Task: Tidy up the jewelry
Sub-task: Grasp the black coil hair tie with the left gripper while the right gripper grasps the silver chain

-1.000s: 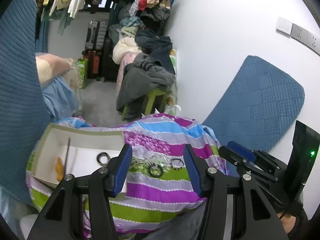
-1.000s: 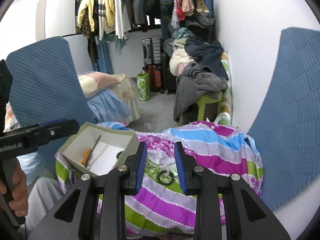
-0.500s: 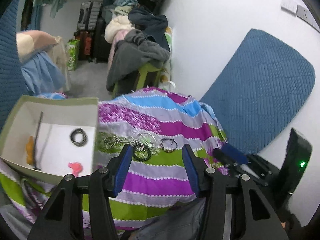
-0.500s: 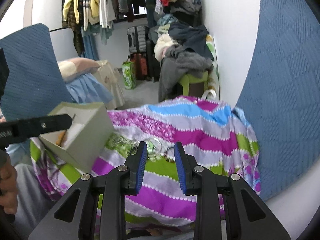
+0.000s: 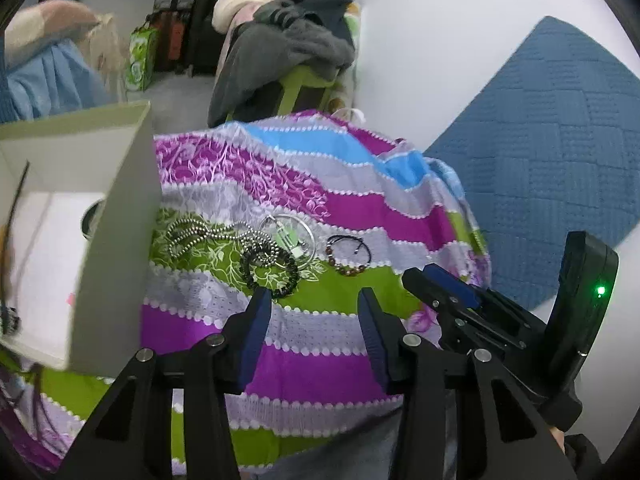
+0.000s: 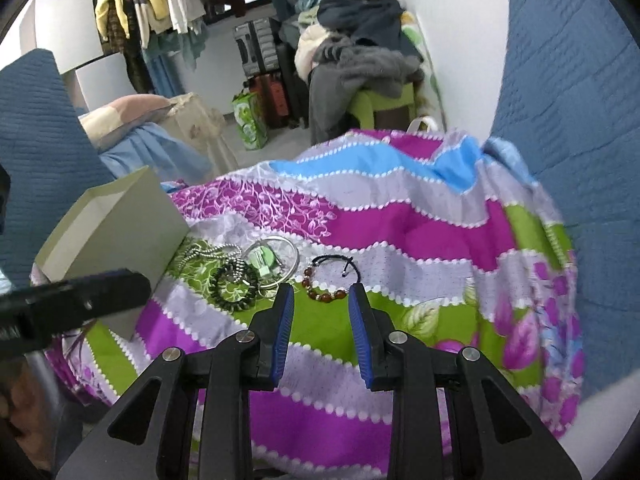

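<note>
Lower and closer over the striped cloth (image 5: 320, 364) than a second ago, both tools, with the jewelry now large in each view where it sat small and far before. Left gripper (image 5: 314, 300): jaws just closing in from a wider spread, yet parted, nothing between them, tips hovering just near of the black bead bracelet (image 5: 270, 270). Right gripper (image 6: 320, 294): jaws at the same narrow gap as before, not pressed together, empty, tips just near of the brown bead bracelet (image 6: 326, 280) with its black cord loop. On the green band of the cloth, left to right: a ball-chain necklace (image 5: 196, 236) lying in loops, the black bead bracelet over its right end, a silver bangle (image 5: 288, 236) with a small green piece (image 5: 288, 238) inside it, then the brown bead bracelet apart on the right. Pale open box (image 5: 116, 236) at the left edge of the cloth, now filling the left side of the left wrist view, its wall just beside the necklace; something dark and round partly hidden inside. Blue quilted cushion (image 5: 552, 160) against the white wall on the far right. Heap of clothes on a green stool (image 6: 376, 100) farther back.
</note>
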